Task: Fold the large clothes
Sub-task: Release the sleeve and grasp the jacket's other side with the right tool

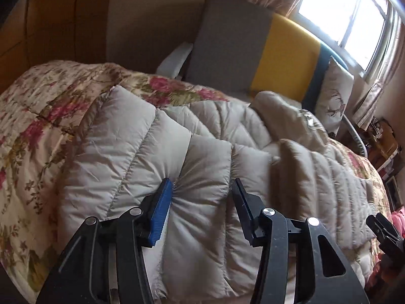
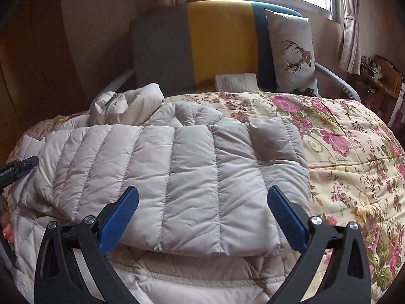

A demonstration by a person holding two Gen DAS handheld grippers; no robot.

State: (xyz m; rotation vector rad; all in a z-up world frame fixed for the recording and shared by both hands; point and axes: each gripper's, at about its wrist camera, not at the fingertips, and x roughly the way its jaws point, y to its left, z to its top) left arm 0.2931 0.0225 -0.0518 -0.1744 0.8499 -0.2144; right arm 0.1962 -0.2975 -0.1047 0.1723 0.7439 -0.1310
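Observation:
A pale beige quilted puffer jacket lies spread across a floral bedspread. My left gripper is open just above it, and a puffed panel bulges up between the blue pad and the black finger without being pinched. In the right wrist view the jacket has one part folded over the rest, its hood bunched at the far left. My right gripper hangs wide open over that folded part's near edge, holding nothing. The left gripper's tip shows at the left edge, and the right gripper at the lower right.
A grey, yellow and teal headboard stands at the far end of the bed with a deer-print pillow and a white folded cloth. A bright window with curtains is behind. Wooden cupboards are to the left, and cluttered shelves to the right.

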